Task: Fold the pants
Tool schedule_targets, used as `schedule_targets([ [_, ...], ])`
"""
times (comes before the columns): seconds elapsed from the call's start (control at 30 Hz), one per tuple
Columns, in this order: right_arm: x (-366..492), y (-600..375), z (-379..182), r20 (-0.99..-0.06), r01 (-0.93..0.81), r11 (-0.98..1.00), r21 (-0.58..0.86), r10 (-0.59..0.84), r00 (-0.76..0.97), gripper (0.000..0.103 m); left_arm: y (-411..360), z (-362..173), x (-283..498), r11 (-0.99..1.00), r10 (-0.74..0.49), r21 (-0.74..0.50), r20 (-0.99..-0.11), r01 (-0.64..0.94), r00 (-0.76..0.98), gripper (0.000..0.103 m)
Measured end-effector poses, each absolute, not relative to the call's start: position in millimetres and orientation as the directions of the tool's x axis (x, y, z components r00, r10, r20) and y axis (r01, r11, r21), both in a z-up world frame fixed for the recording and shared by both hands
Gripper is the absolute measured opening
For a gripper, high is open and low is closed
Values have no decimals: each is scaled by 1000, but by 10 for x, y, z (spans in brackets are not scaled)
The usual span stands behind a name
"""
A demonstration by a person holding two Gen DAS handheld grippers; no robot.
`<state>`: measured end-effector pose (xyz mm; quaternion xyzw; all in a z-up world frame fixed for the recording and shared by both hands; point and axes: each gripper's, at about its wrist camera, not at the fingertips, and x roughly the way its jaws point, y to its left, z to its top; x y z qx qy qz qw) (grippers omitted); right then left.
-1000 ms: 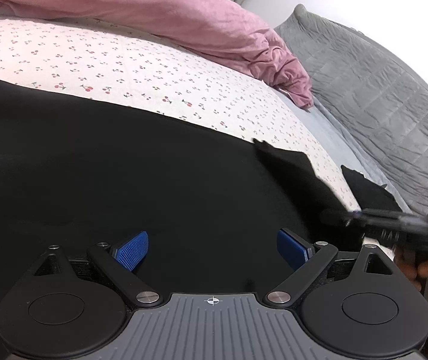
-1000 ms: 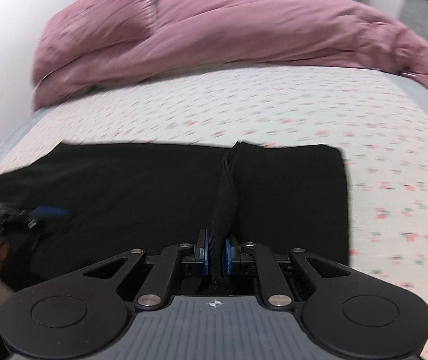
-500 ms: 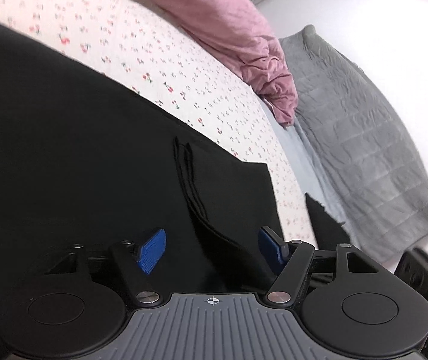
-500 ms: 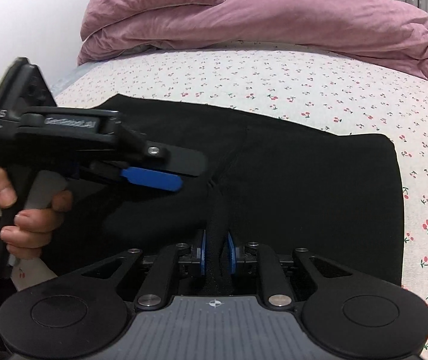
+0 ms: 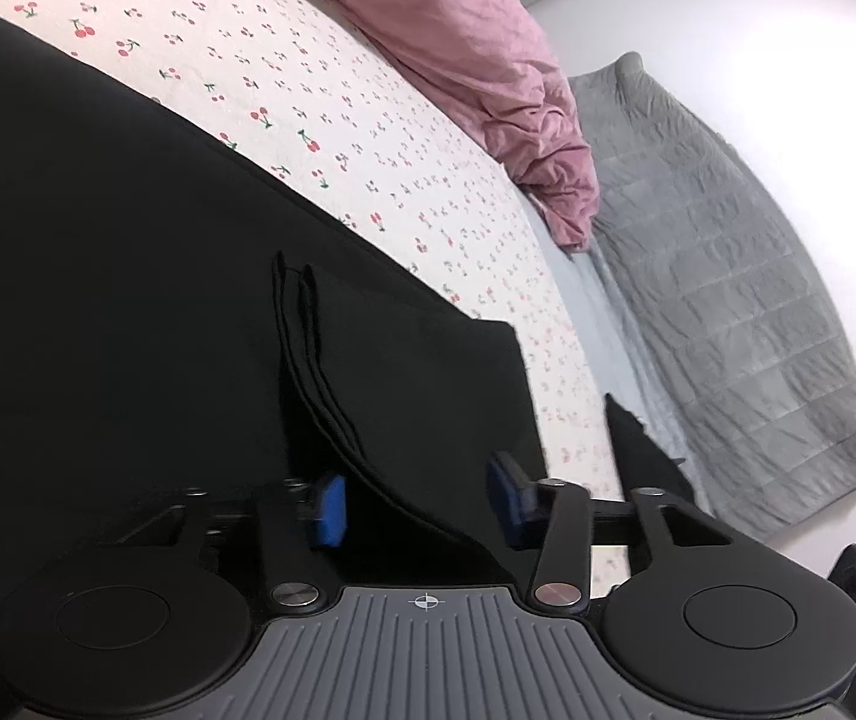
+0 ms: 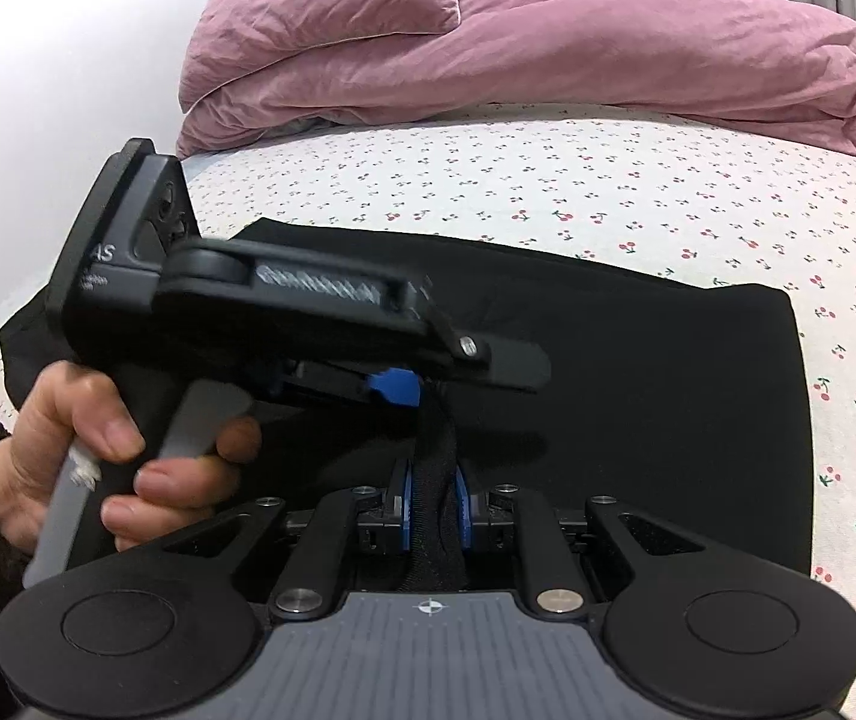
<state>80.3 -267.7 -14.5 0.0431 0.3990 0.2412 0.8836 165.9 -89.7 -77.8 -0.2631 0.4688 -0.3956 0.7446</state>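
Black pants [image 6: 637,372] spread flat on cherry-print bed sheet [image 6: 607,192]. Right gripper [image 6: 432,504] clenched on bunched black fold at near edge. Left gripper [image 5: 416,507] jaws just been closing, layered fold edge between blue pads, not yet pinched. Hand [image 6: 86,450] grips left handle. Pink duvet [image 6: 487,48] behind

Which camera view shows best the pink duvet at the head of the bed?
The right wrist view: the pink duvet lies across the whole top of the picture, heaped on the cherry-print sheet. The left wrist view shows only one end of it, running to the grey quilt.
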Motion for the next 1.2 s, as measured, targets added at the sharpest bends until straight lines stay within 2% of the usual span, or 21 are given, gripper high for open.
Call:
schedule_targets([
  [0.13, 836, -2716, -157, -681, -409, 854, 321, 509, 527, 31, -907, -767, 1671, 605, -796, -715, -539, 350, 275, 4],
  [0.17, 825, -2737, -143, -675, -413, 848, 330, 519, 525, 34, -899, -773, 1683, 614, -790, -709, -547, 348, 278, 3],
  [0.23, 770, -2778, -99, -662, -412, 856, 311, 506, 552, 42, -878, -771, 1699, 621, -784, -703, -549, 347, 290, 2],
  [0.37, 705, -2915, -39, -646, -378, 879, 290, 471, 600, 48, -866, -643, 1685, 685, -729, -609, -591, 401, 347, 2],
  [0.47, 702, -3015, -51, -649, -329, 904, 274, 427, 630, 58, -804, -568, 1701, 713, -699, -566, -620, 414, 357, 2],
  [0.6, 753, -3074, -122, -669, -285, 923, 260, 385, 636, 59, -655, -498, 1729, 750, -658, -525, -654, 402, 374, 2],
  [0.83, 830, -2955, -165, -685, -293, 925, 242, 376, 624, 68, -317, -333, 1734, 826, -560, -416, -685, 381, 467, 2],
  [1.2, 1003, -2486, -181, -717, -358, 914, 190, 378, 586, 70, 370, -215, 1708, 891, -450, -303, -693, 339, 564, 2],
])
